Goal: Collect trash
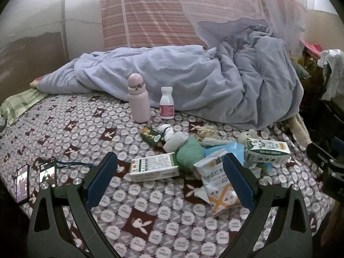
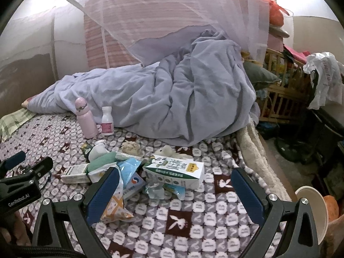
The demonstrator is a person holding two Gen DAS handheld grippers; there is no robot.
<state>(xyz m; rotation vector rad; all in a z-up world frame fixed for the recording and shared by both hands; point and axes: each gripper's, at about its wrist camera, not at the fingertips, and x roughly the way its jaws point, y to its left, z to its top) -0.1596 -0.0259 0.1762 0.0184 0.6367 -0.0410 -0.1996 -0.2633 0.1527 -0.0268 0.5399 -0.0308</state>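
Note:
A heap of trash lies on the patterned bed cover [image 1: 163, 219]: a white and green carton [image 1: 154, 167], a milk carton [image 1: 266, 151] [image 2: 175, 169], a snack bag [image 1: 219, 185] [image 2: 111, 204], blue wrappers [image 2: 131, 172], a green wad [image 1: 190, 152] and crumpled tissue [image 1: 168, 130]. My left gripper [image 1: 169, 174] is open and empty, just in front of the heap, its right finger beside the snack bag. My right gripper [image 2: 175, 190] is open and empty, just before the milk carton.
A pink flask [image 1: 138, 99] and a white pill bottle [image 1: 167, 103] stand behind the heap. A blue quilt [image 1: 193, 75] covers the back of the bed. Two phones [image 1: 34, 178] lie at the left edge. A white bowl [image 2: 314, 206] is at the right.

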